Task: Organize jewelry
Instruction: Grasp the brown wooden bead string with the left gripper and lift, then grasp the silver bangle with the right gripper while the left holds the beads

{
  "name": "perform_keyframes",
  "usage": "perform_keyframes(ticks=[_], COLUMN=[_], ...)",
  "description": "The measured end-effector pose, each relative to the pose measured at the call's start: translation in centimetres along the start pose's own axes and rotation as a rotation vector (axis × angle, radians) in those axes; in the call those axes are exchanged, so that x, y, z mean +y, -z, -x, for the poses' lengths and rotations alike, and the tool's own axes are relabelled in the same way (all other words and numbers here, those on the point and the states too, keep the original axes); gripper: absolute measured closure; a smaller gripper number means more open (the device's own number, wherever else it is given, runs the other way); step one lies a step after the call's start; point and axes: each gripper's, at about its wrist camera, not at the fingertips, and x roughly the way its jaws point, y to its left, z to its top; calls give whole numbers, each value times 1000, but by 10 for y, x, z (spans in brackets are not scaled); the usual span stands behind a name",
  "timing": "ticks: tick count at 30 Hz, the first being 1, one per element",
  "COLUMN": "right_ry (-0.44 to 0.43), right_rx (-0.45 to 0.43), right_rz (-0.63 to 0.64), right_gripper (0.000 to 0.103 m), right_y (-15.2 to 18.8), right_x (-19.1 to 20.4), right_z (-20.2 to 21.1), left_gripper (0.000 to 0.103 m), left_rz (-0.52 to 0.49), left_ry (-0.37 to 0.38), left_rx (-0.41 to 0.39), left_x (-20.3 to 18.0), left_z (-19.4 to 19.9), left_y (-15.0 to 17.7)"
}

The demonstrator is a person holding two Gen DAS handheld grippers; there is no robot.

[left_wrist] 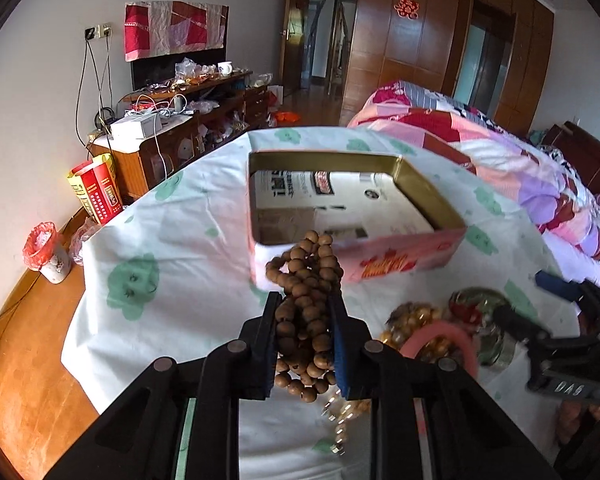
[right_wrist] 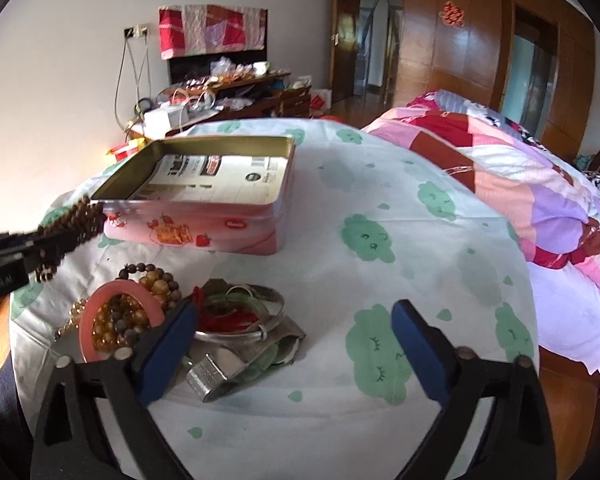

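My left gripper [left_wrist: 305,300] is shut on a bunch of brown wooden bead strands [left_wrist: 306,304], held above the cloth just in front of an open pink tin box [left_wrist: 380,256]; it shows at the left of the right wrist view [right_wrist: 66,226] next to the tin [right_wrist: 204,232]. My right gripper [right_wrist: 294,318] is open and empty, low over the cloth beside a jewelry pile: a pink bangle [right_wrist: 96,300], amber beads [right_wrist: 160,284], silver bangles [right_wrist: 260,320] and green pieces with red cord [right_wrist: 224,312]. The pile also shows in the left wrist view [left_wrist: 440,328].
The table [right_wrist: 380,208] wears a white cloth with green cloud prints. A bed with a pink patchwork quilt [right_wrist: 520,184] lies at the right. A cluttered wooden cabinet [left_wrist: 172,136], a red carton [left_wrist: 98,192] and a small bin [left_wrist: 50,256] stand at the left.
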Motion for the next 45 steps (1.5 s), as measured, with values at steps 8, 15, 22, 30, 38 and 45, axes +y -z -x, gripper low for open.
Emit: perform_keyframes(ticks=[8,15,22,30,38,45], right_ry=[-67,-119,-124,-216,-243,-200], right_rx=[37,49,117,168,165,95], right_rz=[54,102,152,135,120,149], right_gripper=[9,9,9,24,32,32], right_y=[-6,-7,-4,-7,-5,-6], right_x=[5,13,18,17,17,20], right_z=[-7,-6,-23,-33,-31,-19], left_gripper=[80,80,80,80,80,80], left_rz=[-8,-5,-7,-14,-11,-19], left_ry=[3,5,8,12,12,7], left_rx=[18,23,26,26,26,16], left_x=[-2,-2,-2,-2,-3,-3], left_z=[-6,-9,-9,-9,-7,-5], left_y=[4,6,7,8,7,6])
